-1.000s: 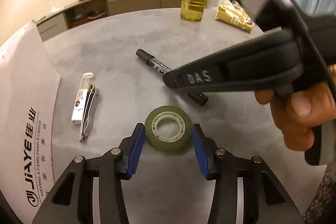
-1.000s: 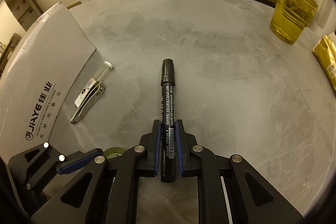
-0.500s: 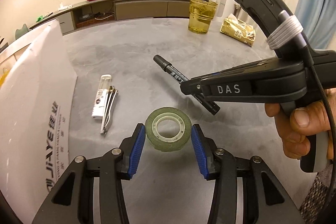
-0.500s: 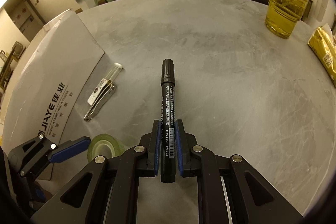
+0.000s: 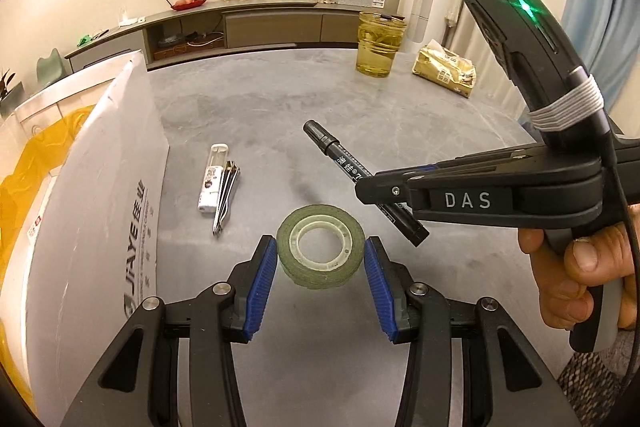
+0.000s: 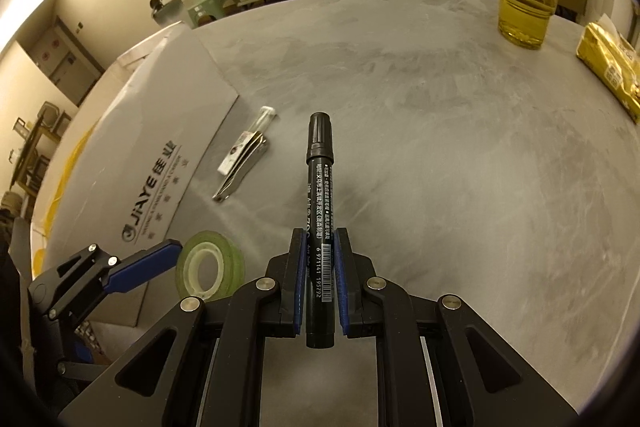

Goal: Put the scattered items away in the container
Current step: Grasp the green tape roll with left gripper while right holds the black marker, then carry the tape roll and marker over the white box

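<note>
My left gripper (image 5: pixel 320 243) is shut on a green tape roll (image 5: pixel 320 277) and holds it flat, above the grey table (image 5: pixel 260 107). In the right wrist view, the same tape roll (image 6: pixel 236 259) hangs beside a blue pad of the left gripper (image 6: pixel 140 269). My right gripper (image 6: pixel 319 235) is shut on a black marker (image 6: pixel 319 163), which points forward with its cap end out. The left wrist view also shows the marker (image 5: pixel 340 157) in the air, right of the roll. A white cardboard box (image 5: pixel 100 187) stands on the left. A nail clipper and small white tube (image 5: pixel 218 183) lie near it.
A glass of yellow liquid (image 5: pixel 378 47) and a gold packet (image 5: pixel 446 73) stand at the far right of the table. Yellow plastic (image 5: pixel 40 155) shows inside the box. A person's hand (image 5: pixel 576 279) holds the right gripper's handle. A low cabinet runs along the back wall.
Both grippers have risen from the table, carrying the tape roll and the marker. The box's open top with its yellow lining has come into view on the left.
</note>
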